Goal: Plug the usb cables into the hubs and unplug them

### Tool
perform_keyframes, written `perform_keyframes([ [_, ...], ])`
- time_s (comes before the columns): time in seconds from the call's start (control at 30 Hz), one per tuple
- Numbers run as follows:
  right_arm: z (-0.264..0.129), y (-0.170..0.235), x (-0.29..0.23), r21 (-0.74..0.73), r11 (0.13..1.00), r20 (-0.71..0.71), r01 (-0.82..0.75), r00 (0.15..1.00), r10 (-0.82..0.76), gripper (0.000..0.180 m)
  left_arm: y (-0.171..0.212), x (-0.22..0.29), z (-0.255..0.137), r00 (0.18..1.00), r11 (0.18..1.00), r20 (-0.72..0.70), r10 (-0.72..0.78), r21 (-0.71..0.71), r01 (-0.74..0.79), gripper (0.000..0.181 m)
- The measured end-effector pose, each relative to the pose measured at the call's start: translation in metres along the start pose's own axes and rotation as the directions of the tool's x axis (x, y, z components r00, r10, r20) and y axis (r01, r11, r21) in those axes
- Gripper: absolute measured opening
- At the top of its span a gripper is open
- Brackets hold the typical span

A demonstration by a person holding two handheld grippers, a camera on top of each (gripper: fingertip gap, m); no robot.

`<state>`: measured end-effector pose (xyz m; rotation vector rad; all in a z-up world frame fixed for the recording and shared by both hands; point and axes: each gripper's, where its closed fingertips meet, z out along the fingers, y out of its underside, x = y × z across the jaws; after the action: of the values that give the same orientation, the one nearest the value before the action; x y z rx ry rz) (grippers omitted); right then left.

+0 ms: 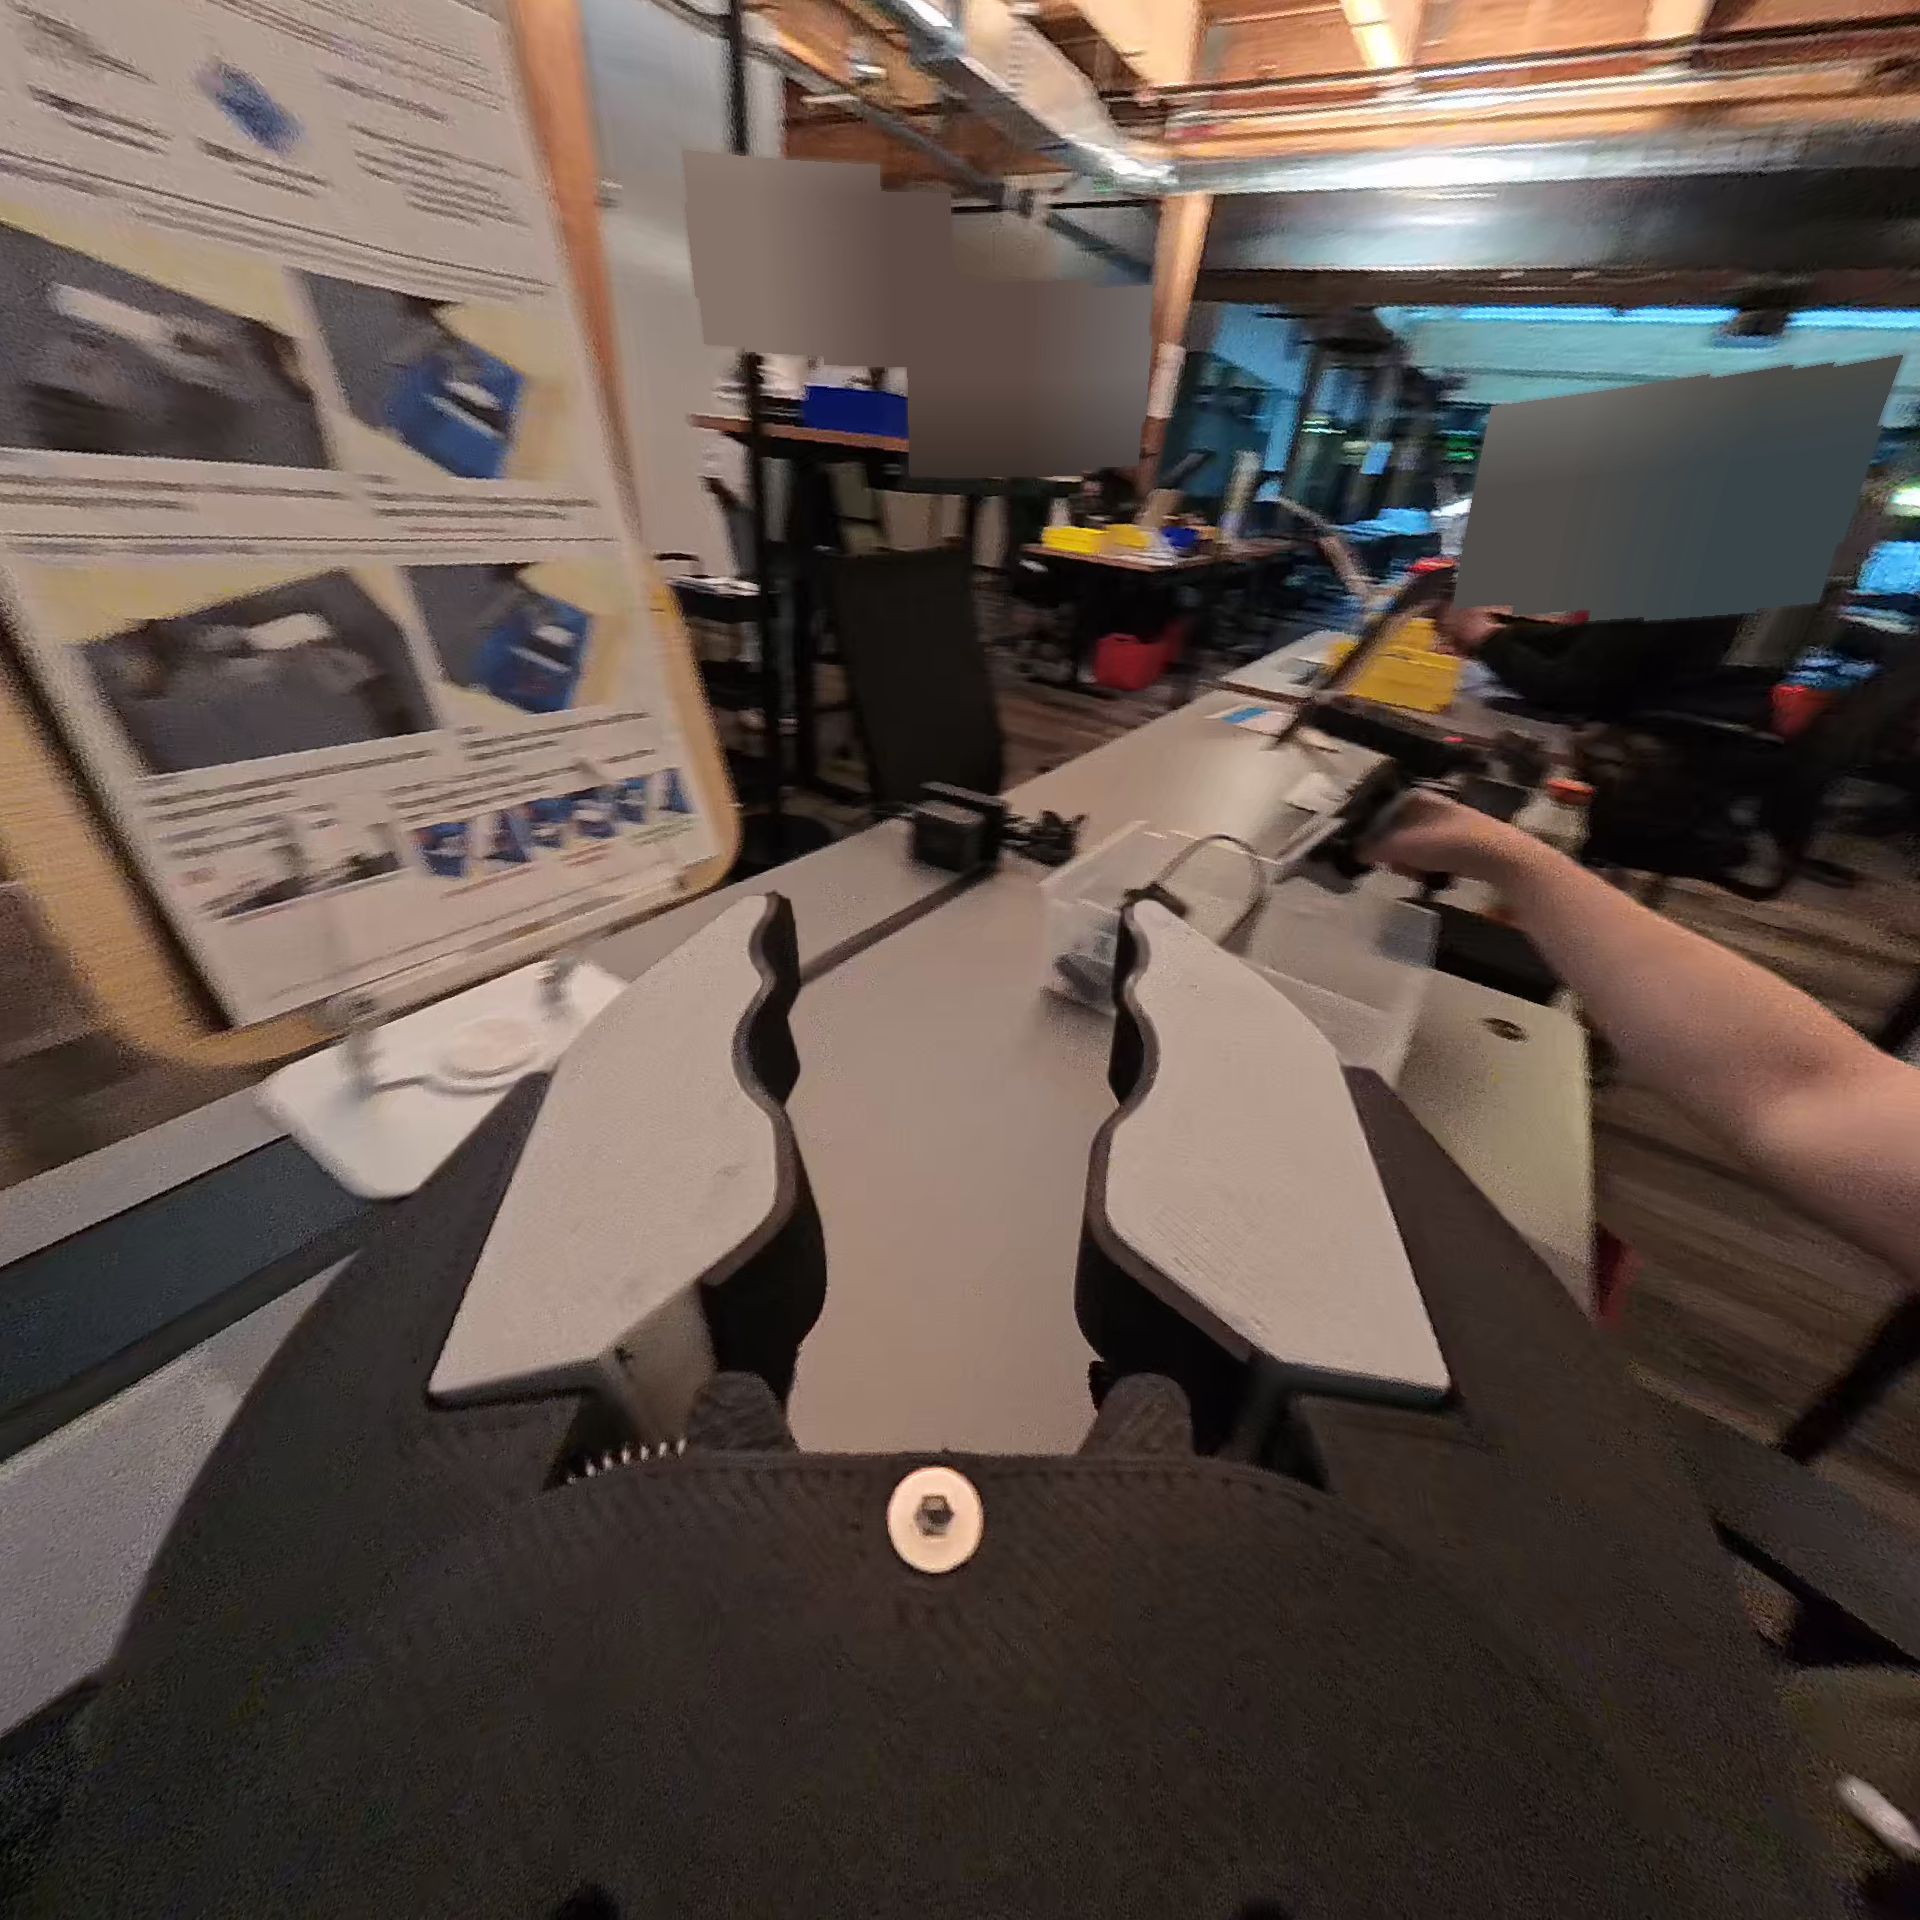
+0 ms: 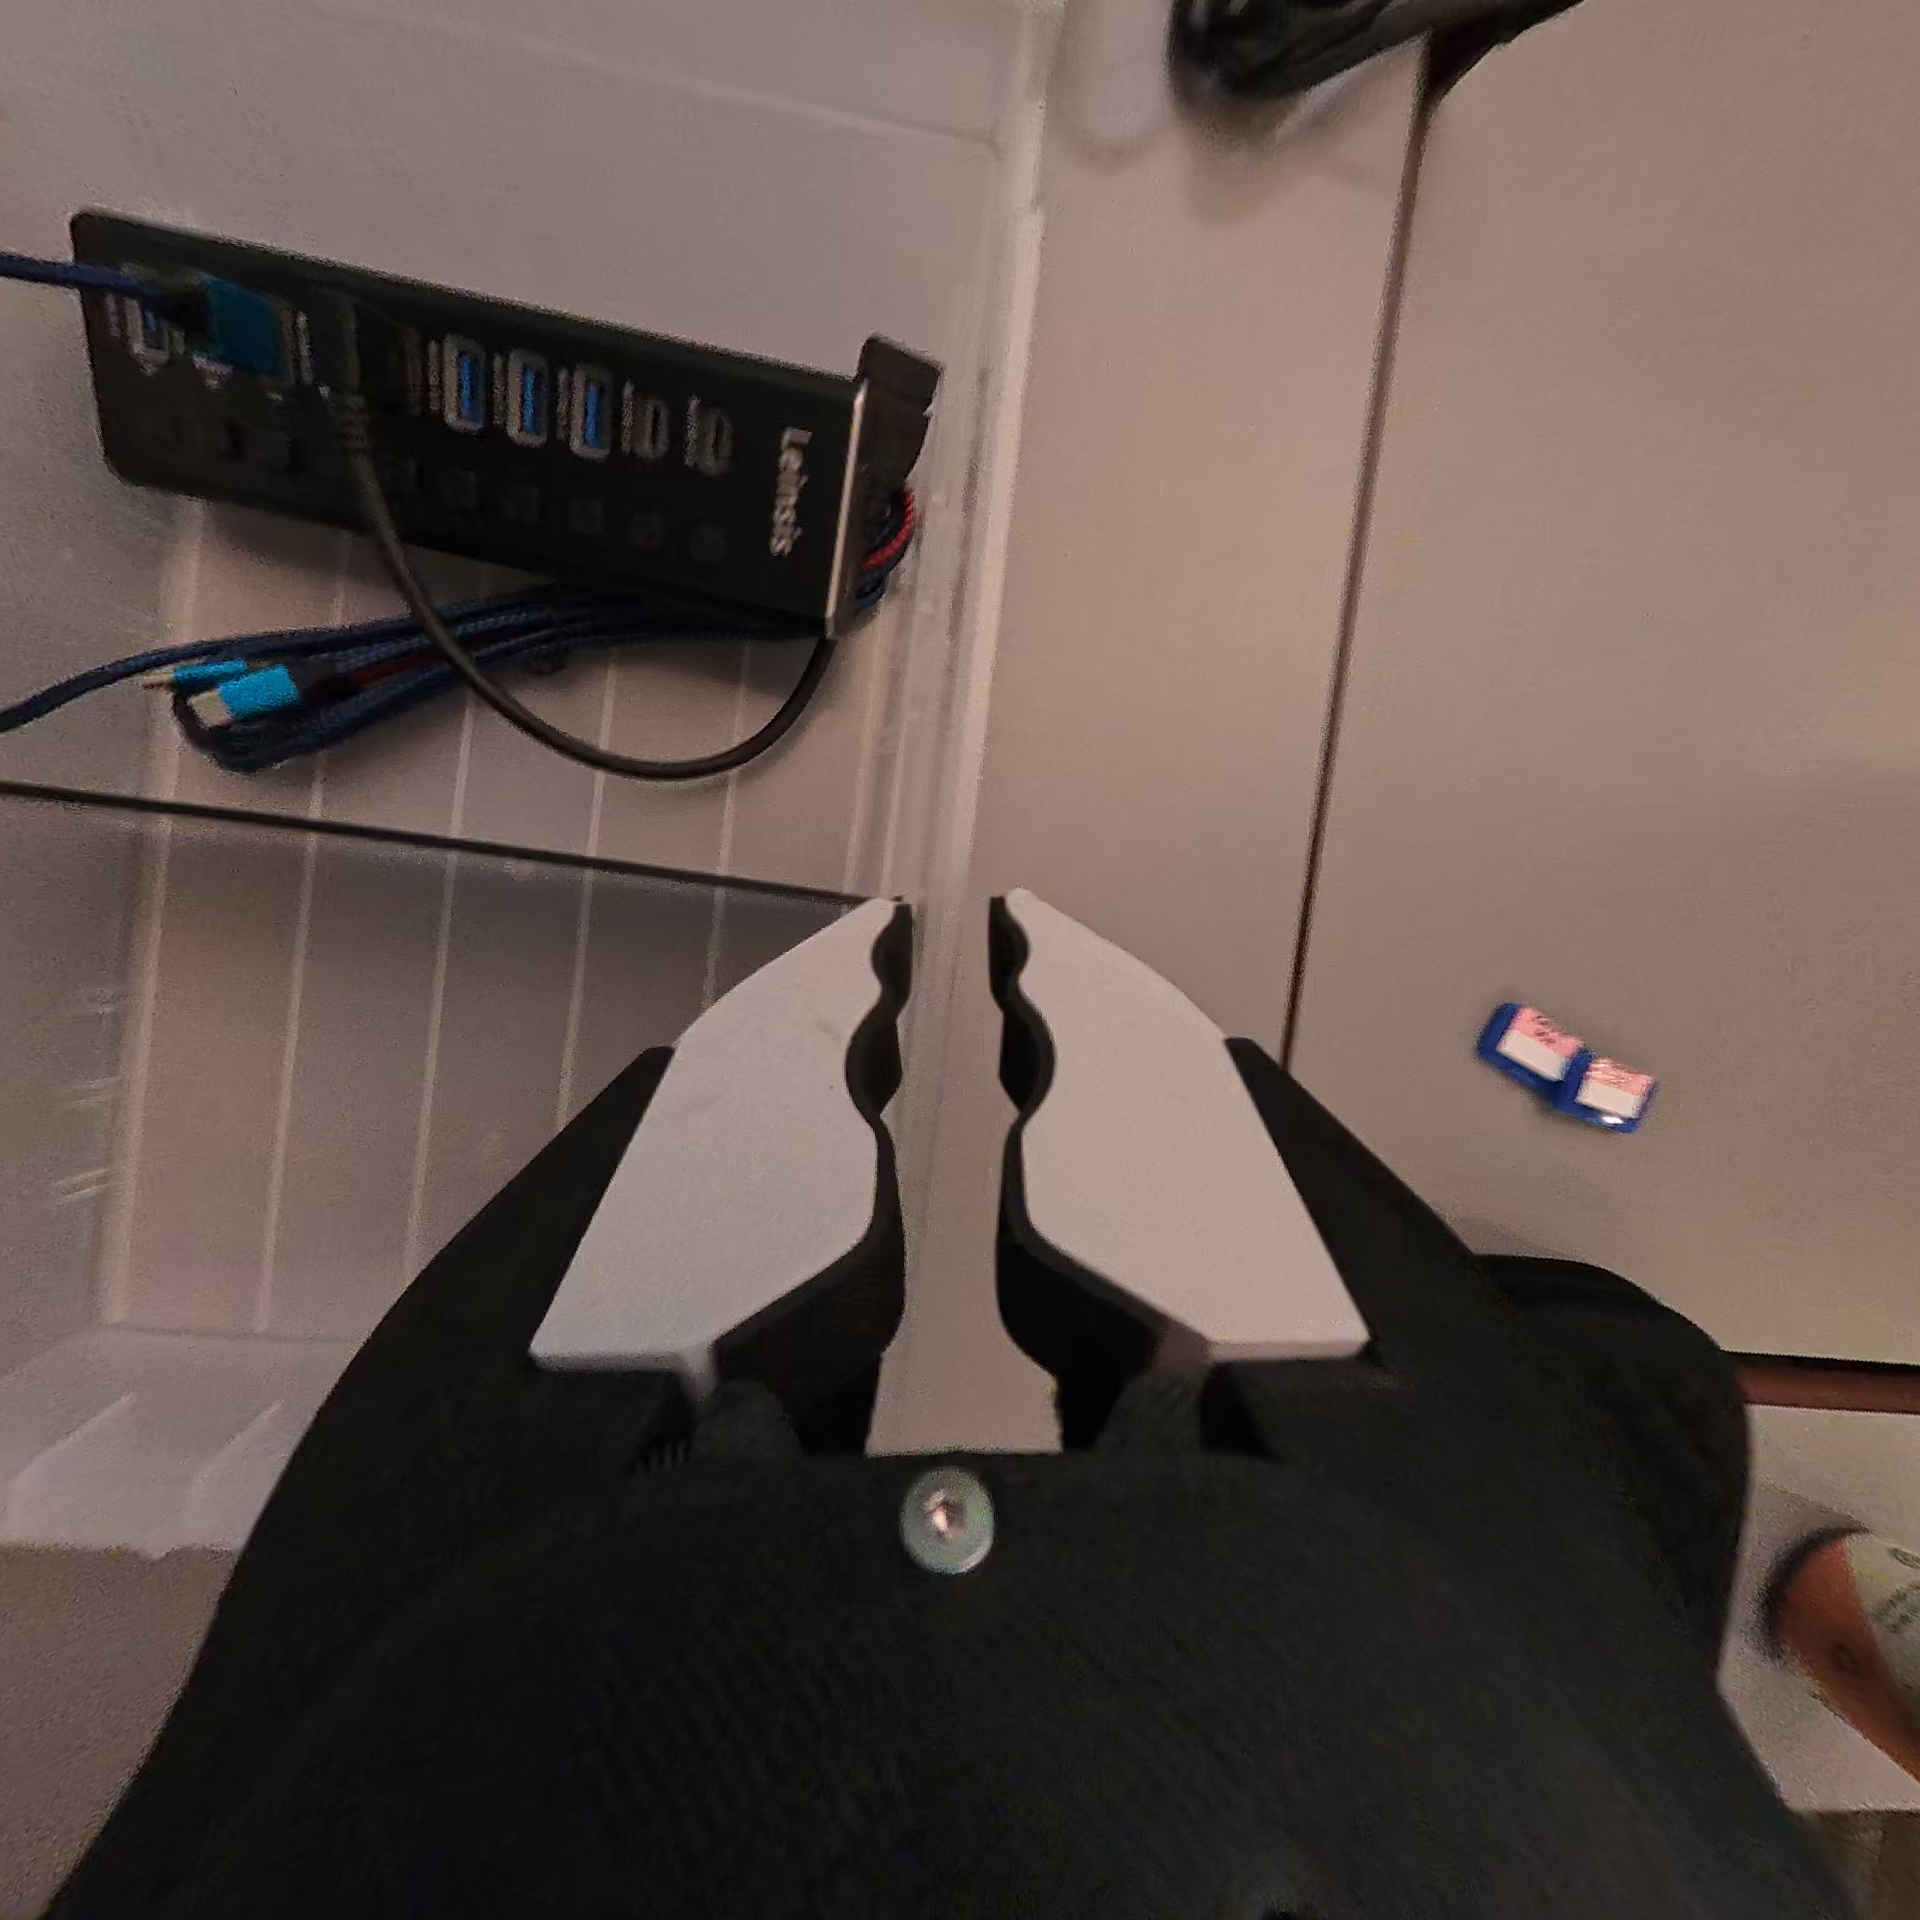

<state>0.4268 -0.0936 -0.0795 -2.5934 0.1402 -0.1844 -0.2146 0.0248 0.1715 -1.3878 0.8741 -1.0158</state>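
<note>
Black multi-port hub (image 2: 488,436) lying in a clear plastic bin (image 2: 935,644), up and left of the right gripper (image 2: 951,904) in the right wrist view. Two cables already seated at its left end: a blue braided one with a light-blue plug (image 2: 244,327), and a black one (image 2: 582,717) looping down and round toward the hub's right end. Three blue ports and two smaller slots further right, all showing empty. Below the hub, a bundle of blue braided cables (image 2: 436,644) with one loose light-blue plug (image 2: 249,696) not yet in any port. So, judging by this: partly plugged, with at least that loose plug and the whole unplugging round left (more hubs possible, none visible).

Right gripper hovering over the bin's right wall, fingers narrowly apart, holding nothing. Left gripper (image 1: 956,925) raised well back from the bin and aimed along the grey table (image 1: 914,1195), fingers wide apart, empty. Seen from there, the right gripper far off above the bin.

Off to the right on the table, two small blue cards (image 2: 1569,1065) side by side. Left of the table, a blurred instruction board (image 1: 312,468).
</note>
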Motion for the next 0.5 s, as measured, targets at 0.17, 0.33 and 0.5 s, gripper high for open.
perform_keyframes([
  [0.17,-0.065,-0.048,0.008,0.334,0.937,-0.241,0.101,0.970,-0.019,0.031,0.012,-0.042,-0.063,0.958,0.987,0.253,0.133,-0.122,-0.105,0.055],
  [0.33,-0.172,-0.118,-0.077,0.767,0.603,-0.207,0.219,0.974,-0.091,0.044,0.071,-0.093,-0.106,0.929,0.902,0.281,0.242,-0.417,-0.109,0.050],
  [0.5,-0.235,-0.162,-0.193,0.935,0.291,-0.093,0.204,0.931,-0.352,0.044,0.124,-0.128,-0.119,0.847,0.687,0.102,0.522,-0.638,-0.347,0.041],
])
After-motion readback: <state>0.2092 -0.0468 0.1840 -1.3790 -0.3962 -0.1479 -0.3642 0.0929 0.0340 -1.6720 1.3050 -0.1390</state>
